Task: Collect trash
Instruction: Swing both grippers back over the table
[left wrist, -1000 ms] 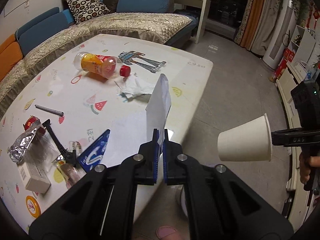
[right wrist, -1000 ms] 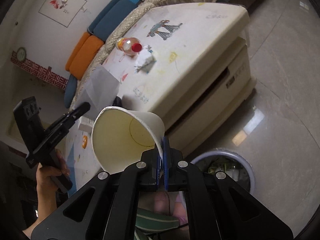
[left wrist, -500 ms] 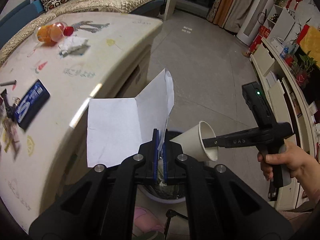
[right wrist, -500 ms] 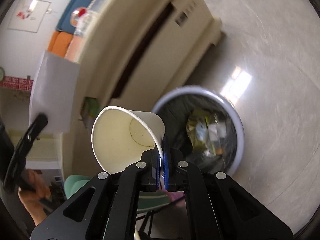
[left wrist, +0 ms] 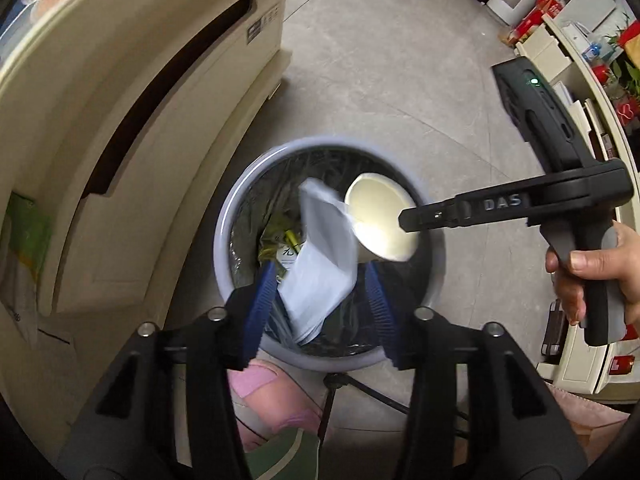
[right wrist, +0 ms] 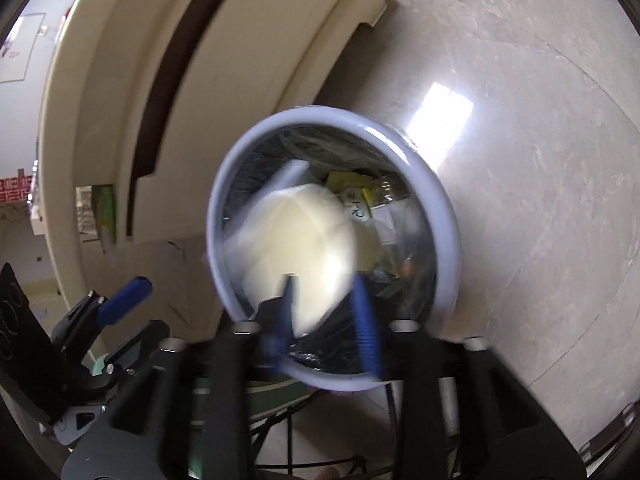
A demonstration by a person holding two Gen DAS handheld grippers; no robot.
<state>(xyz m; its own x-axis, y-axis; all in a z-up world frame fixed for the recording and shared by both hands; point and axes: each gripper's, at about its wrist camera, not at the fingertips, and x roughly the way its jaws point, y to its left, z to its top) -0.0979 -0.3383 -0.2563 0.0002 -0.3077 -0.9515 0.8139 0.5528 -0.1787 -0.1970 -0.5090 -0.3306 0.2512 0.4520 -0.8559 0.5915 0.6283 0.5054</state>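
A round bin with a grey-blue rim and black liner stands on the floor beside the table. My left gripper points down into it, jaws opening. A folded white paper hangs loose between its blue pads, touching neither. My right gripper comes in from the right, held by a hand. A white paper cup tips over the bin at its fingertips. In the right wrist view the cup is blurred over the bin, and the right gripper jaws are opening and apart.
The cream table side with a dark drawer slot stands close on the left of the bin. Yellow wrappers lie inside the bin. A pink slipper and thin black legs are just below it. White shelving lines the right.
Both grippers came down from over the table to just above the bin. Both jaws went from shut to apart. The paper and the cup now fall free over the bin.
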